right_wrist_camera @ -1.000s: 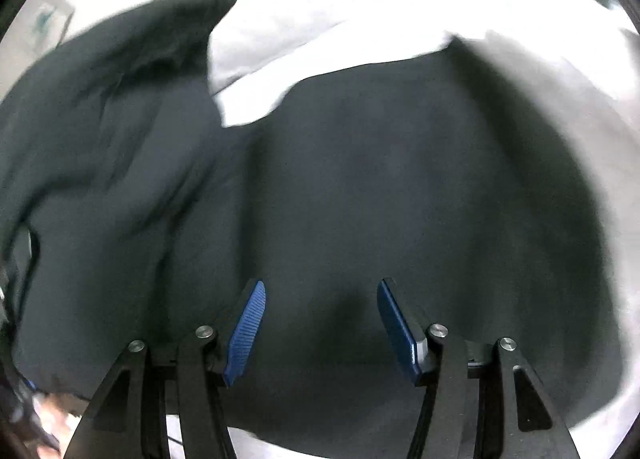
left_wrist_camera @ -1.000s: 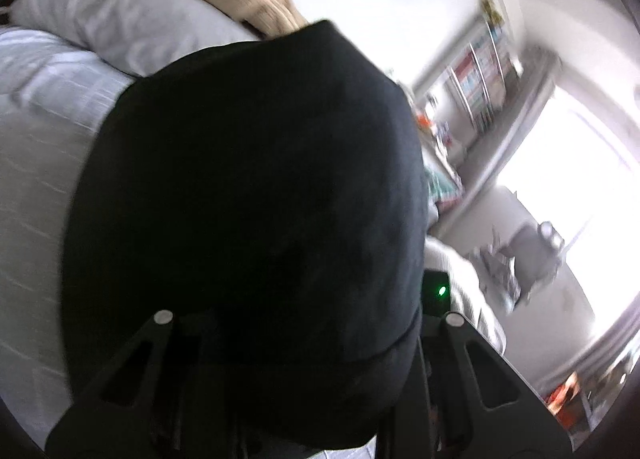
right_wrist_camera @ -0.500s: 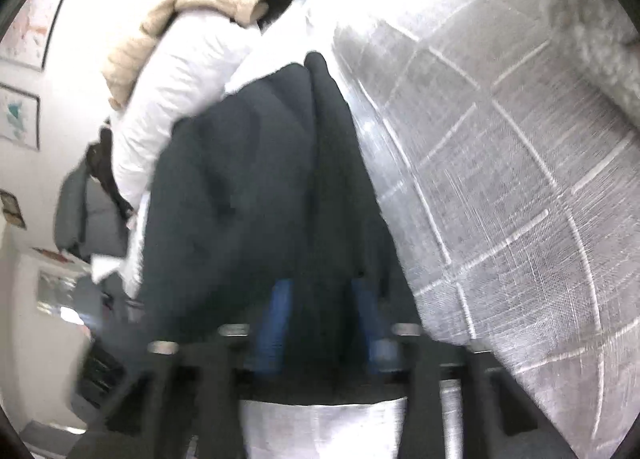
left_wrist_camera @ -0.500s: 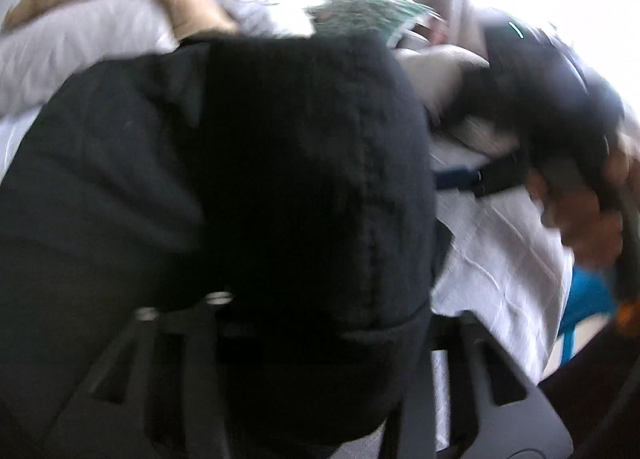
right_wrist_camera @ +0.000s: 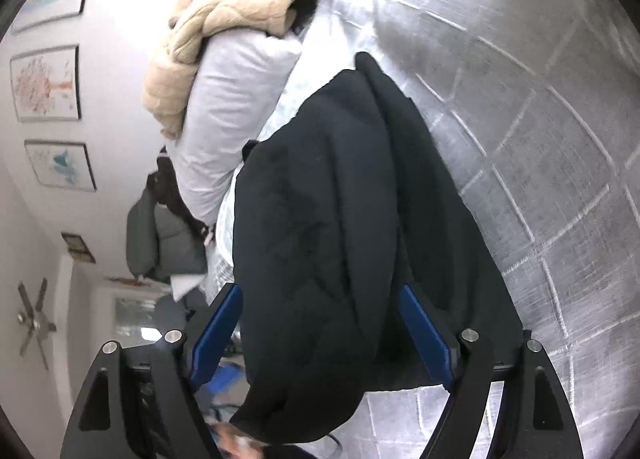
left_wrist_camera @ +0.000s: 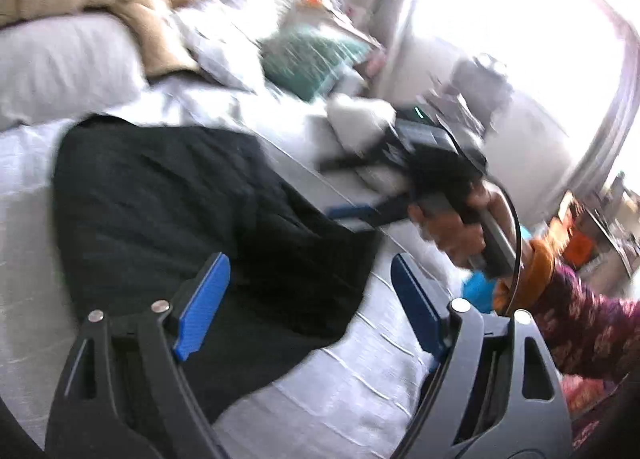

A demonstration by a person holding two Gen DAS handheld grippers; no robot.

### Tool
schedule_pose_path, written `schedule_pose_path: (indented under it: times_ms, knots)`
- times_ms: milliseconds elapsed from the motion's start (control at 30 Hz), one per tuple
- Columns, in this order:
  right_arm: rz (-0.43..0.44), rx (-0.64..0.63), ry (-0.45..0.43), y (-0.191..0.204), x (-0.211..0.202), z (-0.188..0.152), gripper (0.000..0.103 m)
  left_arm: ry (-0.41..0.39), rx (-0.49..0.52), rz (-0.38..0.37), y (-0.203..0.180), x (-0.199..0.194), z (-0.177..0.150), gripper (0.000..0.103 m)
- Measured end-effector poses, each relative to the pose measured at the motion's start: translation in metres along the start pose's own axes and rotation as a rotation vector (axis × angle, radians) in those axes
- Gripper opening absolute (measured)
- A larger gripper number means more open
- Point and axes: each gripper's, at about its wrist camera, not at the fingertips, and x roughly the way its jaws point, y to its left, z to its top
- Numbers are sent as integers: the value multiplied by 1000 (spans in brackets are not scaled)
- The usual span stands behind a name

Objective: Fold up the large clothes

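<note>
Now left claw (left_wrist_camera: 308, 299) wide open over black garment (left_wrist_camera: 168, 211); right claw (right_wrist_camera: 320, 331) likewise.

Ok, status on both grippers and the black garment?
Left gripper open. Right gripper open. Black garment lying bunched on grey bedspread. Nothing in the way.

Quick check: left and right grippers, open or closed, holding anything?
Left gripper: open, holding nothing, above the black fabric garment.
Right gripper: open, fingers either side of the garment, not clamped.

Black garment (right_wrist_camera: 340, 219), grey bedspread (right_wrist_camera: 540, 139) crossed by a white grid, white pillow (right_wrist_camera: 232, 99), beige blanket (right_wrist_camera: 208, 31), blue pads (left_wrist_camera: 202, 307) seen on each hand-held gripper
</note>
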Motion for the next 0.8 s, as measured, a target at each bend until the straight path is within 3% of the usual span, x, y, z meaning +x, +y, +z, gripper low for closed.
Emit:
schedule_pose_path:
  times_ms: [100,167,233,367,433,533,567,633,700,800]
  knots:
    - [-26,-1,9,6,12,3,86,-36,-29,159,38,-9,-1,83]
    - [-59,3,28,5,25,5,86,6,-82,326,64,-1,-3,83]
    - [-121,5,64,6,45,6,86,42,-151,396,86,5,-9,83]
    - [-242,-77,81,19,80,9,85,62,-215,426,109,23,-21,78]
    - [-319,-155,60,33,91,9,79,43,-252,419,114,25,-22,78]
    - [-366,-280,6,55,92,5,48,7,-267,415,112,26,-18,73]
    - [-363,-309,-19,63,88,3,33,-12,-263,422,108,25,-15,69]
    - [-348,-345,-54,74,79,1,26,-69,-261,414,100,18,-11,66]
    - [-302,-401,-99,92,58,-2,23,-115,-277,374,99,17,-4,59]
    - [-236,-472,-157,108,23,-5,21,-144,-287,332,91,18,0,59]
